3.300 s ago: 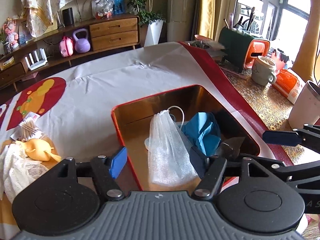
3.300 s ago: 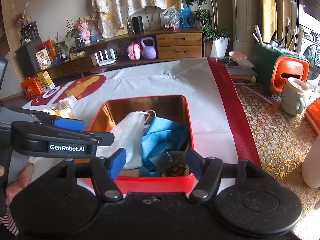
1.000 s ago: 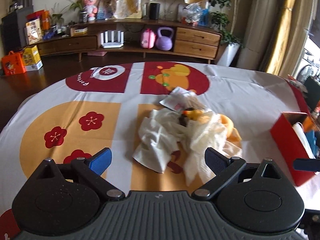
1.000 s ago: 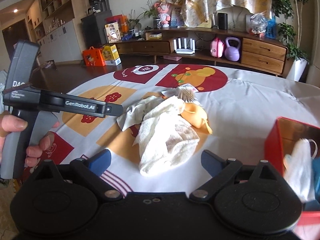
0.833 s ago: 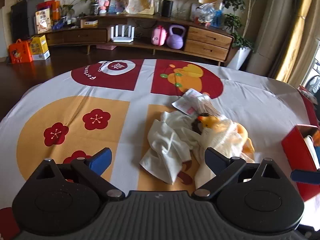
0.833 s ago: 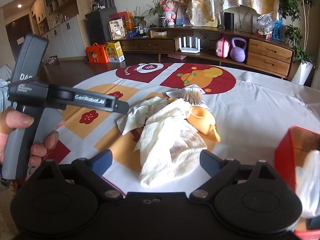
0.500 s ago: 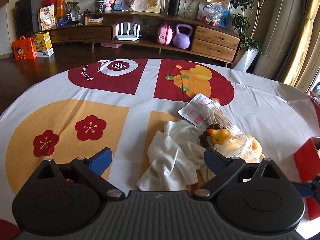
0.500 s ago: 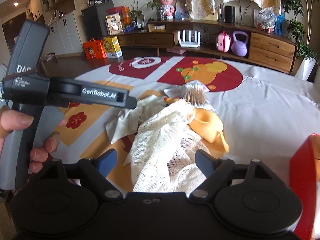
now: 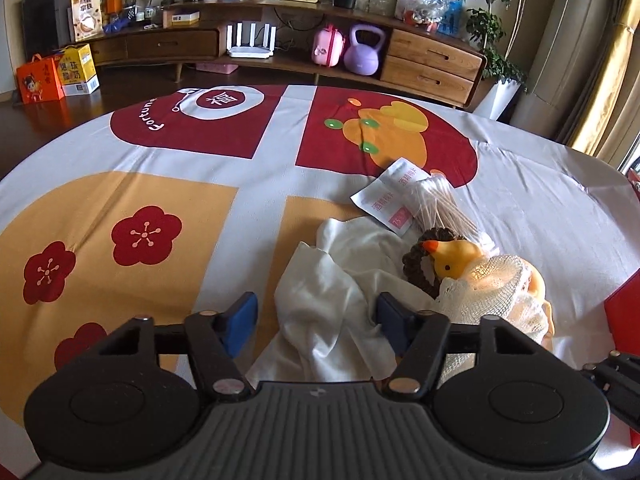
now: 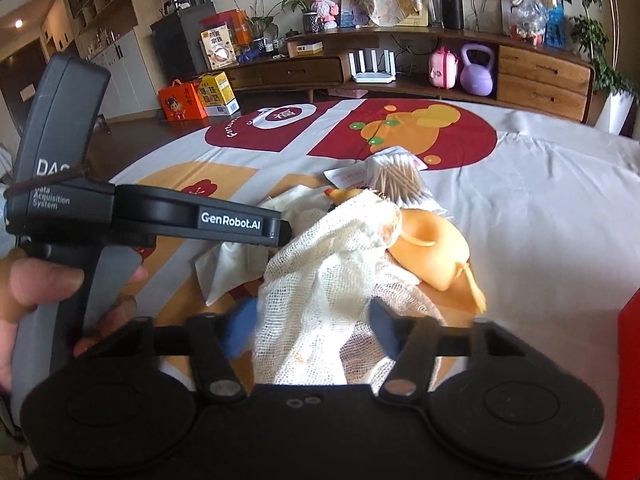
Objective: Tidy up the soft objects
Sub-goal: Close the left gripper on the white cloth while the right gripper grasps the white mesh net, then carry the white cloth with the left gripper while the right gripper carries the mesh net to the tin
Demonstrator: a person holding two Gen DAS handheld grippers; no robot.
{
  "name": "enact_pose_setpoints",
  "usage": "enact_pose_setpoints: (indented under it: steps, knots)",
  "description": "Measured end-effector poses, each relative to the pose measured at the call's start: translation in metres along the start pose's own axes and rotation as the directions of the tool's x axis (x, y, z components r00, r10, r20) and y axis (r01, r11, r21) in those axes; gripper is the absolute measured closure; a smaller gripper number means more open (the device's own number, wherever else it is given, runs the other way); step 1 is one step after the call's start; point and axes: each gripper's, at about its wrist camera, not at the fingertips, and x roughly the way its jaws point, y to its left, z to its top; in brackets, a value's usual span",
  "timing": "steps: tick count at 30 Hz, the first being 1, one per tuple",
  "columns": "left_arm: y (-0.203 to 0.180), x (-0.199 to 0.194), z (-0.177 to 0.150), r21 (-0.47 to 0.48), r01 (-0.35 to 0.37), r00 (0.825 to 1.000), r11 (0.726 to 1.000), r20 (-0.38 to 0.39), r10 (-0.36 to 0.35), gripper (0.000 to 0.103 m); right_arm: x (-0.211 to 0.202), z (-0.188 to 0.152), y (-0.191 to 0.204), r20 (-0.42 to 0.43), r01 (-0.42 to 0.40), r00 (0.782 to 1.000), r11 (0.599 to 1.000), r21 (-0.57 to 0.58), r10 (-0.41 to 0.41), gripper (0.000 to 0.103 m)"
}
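Observation:
A pile of soft things lies on the patterned tablecloth [image 9: 160, 184]. In the left wrist view a crumpled white cloth [image 9: 332, 292] sits between the blue pads of my left gripper [image 9: 317, 320]. Its jaws are closing and the left pad stands clear of the cloth. To the right lie a yellow duck [image 9: 452, 258] and a cream mesh cloth [image 9: 496, 300]. In the right wrist view that mesh cloth [image 10: 332, 272] fills the gap of my right gripper [image 10: 312, 326], whose jaws are closing too. An orange soft toy [image 10: 432, 252] lies beside it.
A bag of cotton swabs [image 9: 436, 204] and a white sachet [image 9: 392, 192] lie behind the pile. The red tin [image 9: 624, 312] stands at the right edge. A hand [image 10: 36, 280] holds the left gripper's housing [image 10: 160, 216] close on the left. A sideboard lines the far wall.
Both grippers have come forward and down onto the pile. Their jaws have narrowed, the left around the white cloth, the right around the mesh cloth. The red tin has slid to the frame's edge.

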Motion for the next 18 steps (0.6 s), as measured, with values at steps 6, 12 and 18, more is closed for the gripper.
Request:
enact_pose_setpoints:
  steps: [6, 12, 18]
  knots:
    - [0.000, 0.001, -0.002, 0.000, 0.002, 1.000, 1.000, 0.007, -0.002, 0.060, 0.001, -0.003, -0.005, -0.002, -0.008, 1.000, 1.000, 0.026, 0.008, 0.077]
    - [-0.008, -0.003, -0.003, 0.042, 0.004, 1.000, 0.999, 0.014, -0.005, 0.074, -0.009, -0.005, -0.007, 0.028, 0.005, 1.000, 0.999, 0.033, -0.006, 0.098]
    - [-0.010, -0.011, -0.003, 0.061, 0.008, 1.000, 0.998, 0.027, -0.009, 0.089, -0.030, -0.006, -0.013, 0.062, 0.030, 0.998, 0.998, 0.051, -0.033, 0.100]
